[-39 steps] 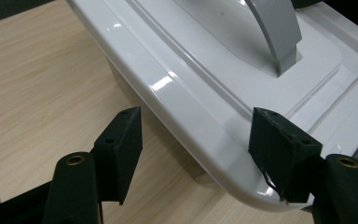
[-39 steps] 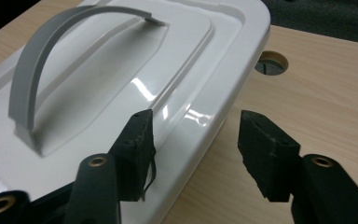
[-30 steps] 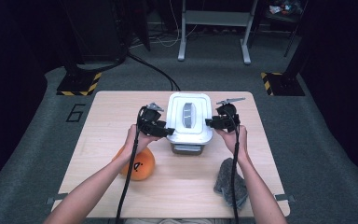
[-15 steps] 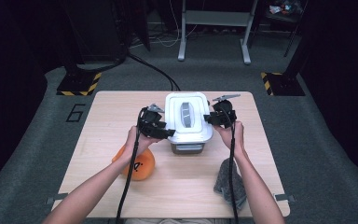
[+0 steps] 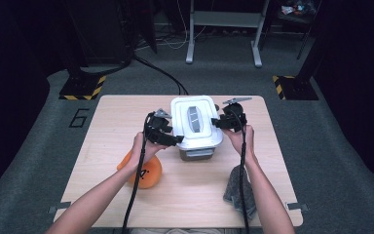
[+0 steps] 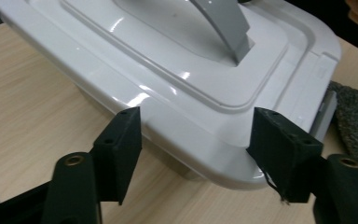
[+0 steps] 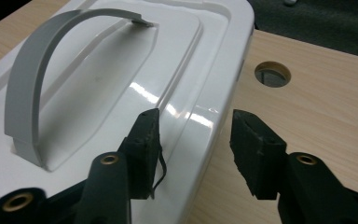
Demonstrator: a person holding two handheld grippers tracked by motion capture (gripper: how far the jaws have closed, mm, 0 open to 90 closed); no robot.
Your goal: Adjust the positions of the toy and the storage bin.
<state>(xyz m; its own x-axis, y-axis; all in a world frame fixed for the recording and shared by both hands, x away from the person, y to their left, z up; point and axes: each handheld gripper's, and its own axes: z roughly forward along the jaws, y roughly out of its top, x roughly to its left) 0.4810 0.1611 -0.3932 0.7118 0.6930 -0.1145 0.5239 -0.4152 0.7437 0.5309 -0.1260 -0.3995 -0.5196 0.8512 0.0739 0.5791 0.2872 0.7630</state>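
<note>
- White lidded container (image 5: 196, 127) with a grey arched handle (image 5: 194, 117) on its lid, standing at the middle of the counter (image 5: 102, 122), slightly toward the far edge.
- Left gripper (image 5: 168, 137) at the container's left side, near its front corner; jaws apart and just been opening, lid rim lying between them in the left gripper view, pads not pressing on it (image 6: 193, 140).
- Right gripper (image 5: 219, 122) at the container's right side; jaws apart and just been opening, one jaw over the lid's edge and the other out over the bare wood, no pinch visible (image 7: 193, 135).
- Round hole (image 7: 272, 73) in the counter just beyond the lid's edge, seen from the right gripper.
- Orange ball-like object (image 5: 146, 170) toward the near left part of the counter, partly under the left forearm.
- Dark grey cloth (image 5: 236, 190) close to the near right edge, beneath the right forearm.
</note>
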